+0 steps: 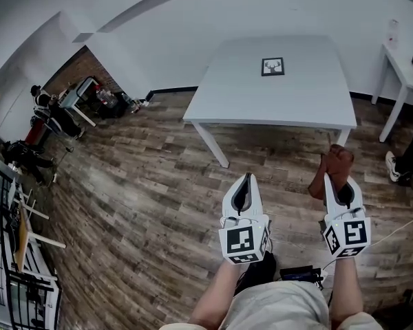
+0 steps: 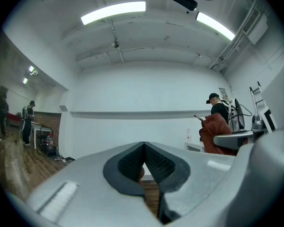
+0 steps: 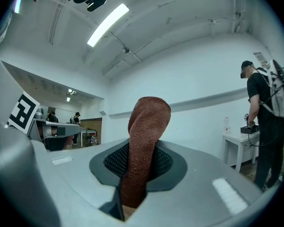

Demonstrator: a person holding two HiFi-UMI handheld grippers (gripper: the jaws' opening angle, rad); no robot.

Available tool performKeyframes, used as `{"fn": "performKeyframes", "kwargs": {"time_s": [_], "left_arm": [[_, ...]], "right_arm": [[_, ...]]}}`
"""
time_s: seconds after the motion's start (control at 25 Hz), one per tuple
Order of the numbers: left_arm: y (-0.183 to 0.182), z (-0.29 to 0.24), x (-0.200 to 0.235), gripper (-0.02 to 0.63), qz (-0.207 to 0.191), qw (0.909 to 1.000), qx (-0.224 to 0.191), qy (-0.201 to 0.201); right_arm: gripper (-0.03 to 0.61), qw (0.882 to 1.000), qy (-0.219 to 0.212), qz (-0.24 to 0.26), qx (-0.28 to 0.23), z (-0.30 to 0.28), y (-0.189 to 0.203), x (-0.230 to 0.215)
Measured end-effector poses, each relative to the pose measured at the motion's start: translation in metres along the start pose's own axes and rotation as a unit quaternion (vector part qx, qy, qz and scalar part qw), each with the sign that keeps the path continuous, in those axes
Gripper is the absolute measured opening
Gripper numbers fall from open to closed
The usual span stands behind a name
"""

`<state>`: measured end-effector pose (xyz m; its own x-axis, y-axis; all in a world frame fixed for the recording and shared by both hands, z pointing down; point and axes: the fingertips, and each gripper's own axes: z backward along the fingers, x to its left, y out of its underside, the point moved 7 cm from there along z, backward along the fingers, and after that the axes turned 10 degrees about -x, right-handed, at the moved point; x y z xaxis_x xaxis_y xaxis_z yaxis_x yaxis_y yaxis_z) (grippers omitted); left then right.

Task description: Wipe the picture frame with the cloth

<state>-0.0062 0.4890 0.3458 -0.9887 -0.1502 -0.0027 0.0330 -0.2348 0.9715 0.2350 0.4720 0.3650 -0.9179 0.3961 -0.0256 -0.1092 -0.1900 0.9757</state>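
On the white table (image 1: 299, 102): a small square picture frame (image 1: 272, 67) is lying flat near the far edge. It has a dark border and is showing an antlered deer head on a white ground. It is sitting well apart from both grippers.
Table surface and shape: the top is looking smooth, white and rectangular. It is standing on slim white legs over a floor (image 1: 138, 184) of grey-brown wood planks.
Cloth (image 3: 144, 145): a rust-brown strip with a nubby knitted texture is rising from the right gripper's jaws, thick and folded, and ending in a rounded top. In the head view the cloth (image 1: 334, 167) is bunching just past the jaw tips.
Right gripper (image 1: 339, 184): it is clenching the cloth, with black ribbed pads (image 3: 163, 162) pressing on both sides of the strip.
Left gripper (image 1: 242, 183): its jaws are meeting tip to tip and gripping nothing; the dark textured pads (image 2: 158, 162) are touching at the front.
Arm pose: both forearms (image 1: 217, 298) are reaching forward from the bottom of the head view. They are holding the grippers side by side, low over the floor and short of the table, with the jaws pointing toward it.
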Motion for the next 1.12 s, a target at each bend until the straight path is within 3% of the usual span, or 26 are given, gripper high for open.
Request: {"fn": "performKeyframes", "kwargs": {"time_s": [0.68, 1.12], "left_arm": [[0.036, -0.152, 0.13, 0.001, 0.013, 0.9998, -0.006, 0.017], [0.049, -0.226, 0.167, 0.001, 0.01, 0.9998, -0.009, 0.014]], "right_arm": [[0.104, 0.999, 0.024, 0.032, 0.007, -0.185, 0.026, 0.029], [0.106, 0.999, 0.033, 0.024, 0.011, -0.26, 0.048, 0.019]]}}
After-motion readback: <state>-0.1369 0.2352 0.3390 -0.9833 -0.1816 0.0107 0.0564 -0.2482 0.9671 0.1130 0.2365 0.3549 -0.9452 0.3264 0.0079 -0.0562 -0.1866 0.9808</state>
